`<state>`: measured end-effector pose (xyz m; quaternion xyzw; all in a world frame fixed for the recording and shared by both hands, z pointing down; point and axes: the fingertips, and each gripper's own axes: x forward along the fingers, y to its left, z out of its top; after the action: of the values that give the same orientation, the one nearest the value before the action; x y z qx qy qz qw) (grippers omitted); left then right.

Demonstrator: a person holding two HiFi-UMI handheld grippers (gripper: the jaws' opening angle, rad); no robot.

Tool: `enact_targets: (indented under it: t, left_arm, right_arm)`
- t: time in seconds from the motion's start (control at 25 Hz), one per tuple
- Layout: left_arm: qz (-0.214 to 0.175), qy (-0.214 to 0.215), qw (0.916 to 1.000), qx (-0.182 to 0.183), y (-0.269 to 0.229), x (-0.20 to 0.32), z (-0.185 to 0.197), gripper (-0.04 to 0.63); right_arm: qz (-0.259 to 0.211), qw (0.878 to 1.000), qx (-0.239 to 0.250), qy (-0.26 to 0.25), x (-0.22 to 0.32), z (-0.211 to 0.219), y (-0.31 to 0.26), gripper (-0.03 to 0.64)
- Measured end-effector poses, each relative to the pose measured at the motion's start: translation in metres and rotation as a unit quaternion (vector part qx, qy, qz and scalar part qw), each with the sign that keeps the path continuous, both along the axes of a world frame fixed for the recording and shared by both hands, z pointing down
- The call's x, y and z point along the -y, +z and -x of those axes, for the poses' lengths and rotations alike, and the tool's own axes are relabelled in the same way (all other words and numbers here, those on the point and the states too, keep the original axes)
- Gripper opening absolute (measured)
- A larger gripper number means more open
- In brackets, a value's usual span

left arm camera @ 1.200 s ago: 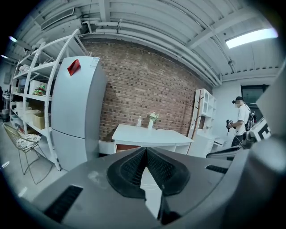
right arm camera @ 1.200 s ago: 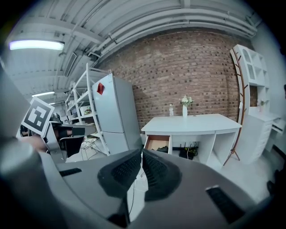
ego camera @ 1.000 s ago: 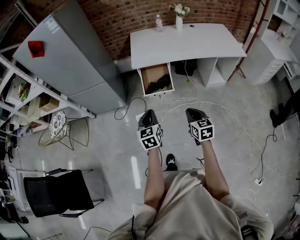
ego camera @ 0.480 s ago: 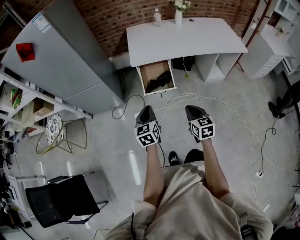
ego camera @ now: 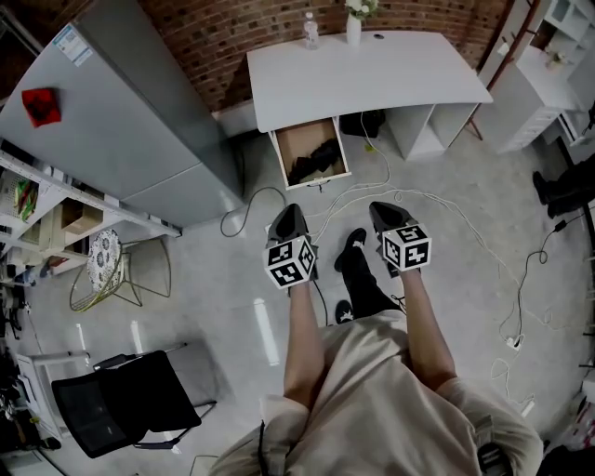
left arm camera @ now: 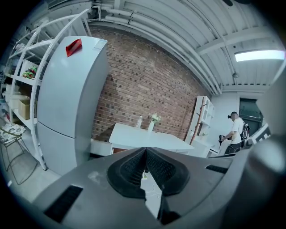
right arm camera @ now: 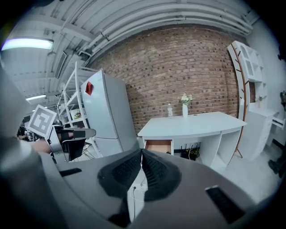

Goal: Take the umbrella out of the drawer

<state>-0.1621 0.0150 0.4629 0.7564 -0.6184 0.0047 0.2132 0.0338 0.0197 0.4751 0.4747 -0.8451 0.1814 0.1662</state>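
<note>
Left hand-held gripper (left arm camera: 145, 164): pressed together, pad on pad, nothing between; it points toward the desk.
Right hand-held gripper (right arm camera: 140, 164): also pressed together and empty, as its own view shows; it is beside the left one, in the middle of the head view.
Step in hand: the approach, I judge. Both tools are above the bare floor, well apart from the drawer, and nothing is grasped yet.
Next move calls for: to come close to the drawer, to spread one pair of jaws, to lower it into the box from above and to pinch the dark thing along its narrow side.
Floor (ego camera: 437, 242): loose cables (ego camera: 372, 197) lie between the person and the desk, so the feet need care.
Drawer (ego camera: 305, 138): pulled out under the left part of the desk, above the centre of the head view, open to the top, brown inside.
Drawer content: a dark bundle (ego camera: 316, 163) in the nearer half, which I take to be the umbrella; its shape is too small to read.
Tabletop (ego camera: 390, 79): white, at the upper edge; a bottle (ego camera: 310, 33) and a vase with flowers (ego camera: 354, 26) stand at its far side.
</note>
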Motion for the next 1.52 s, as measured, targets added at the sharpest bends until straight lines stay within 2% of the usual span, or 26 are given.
enact_targets:
  t: [0.2,0.44,0.64,0.84,1.12,1.28,1.52]
  left_arm:
    - [0.009,-0.012,0.9999,0.002,0.0,0.02,0.021,0.011]
    - [0.026,-0.031,0.9989,0.024,0.012,0.041,0.06,0.011]
    - [0.023,-0.062,0.9976,0.019,0.007,0.067,0.098,0.011]
    - [0.023,-0.071,0.997,0.023,0.009,0.101,0.115,0.011]
    - [0.027,-0.06,0.9977,0.019,0.015,0.166,0.116,0.011]
    - [0.046,-0.049,0.9976,0.014,0.032,0.207,0.106,0.011]
    - [0.065,-0.009,0.9976,0.023,0.053,0.267,0.074,0.011]
  right_arm:
    - [-0.001,1.0,0.005,-0.023,0.029,0.024,-0.004,0.069]
    - [0.005,0.999,0.016,-0.044,0.076,0.06,0.0,0.069]
    - [0.015,0.998,0.022,-0.065,0.117,0.092,0.002,0.069]
    - [0.01,0.997,0.028,-0.077,0.162,0.112,-0.001,0.069]
    - [0.022,0.995,0.036,-0.092,0.222,0.125,0.006,0.069]
    - [0.033,0.995,0.043,-0.082,0.256,0.115,0.017,0.069]
    - [0.044,0.996,0.061,-0.053,0.31,0.088,0.032,0.069]
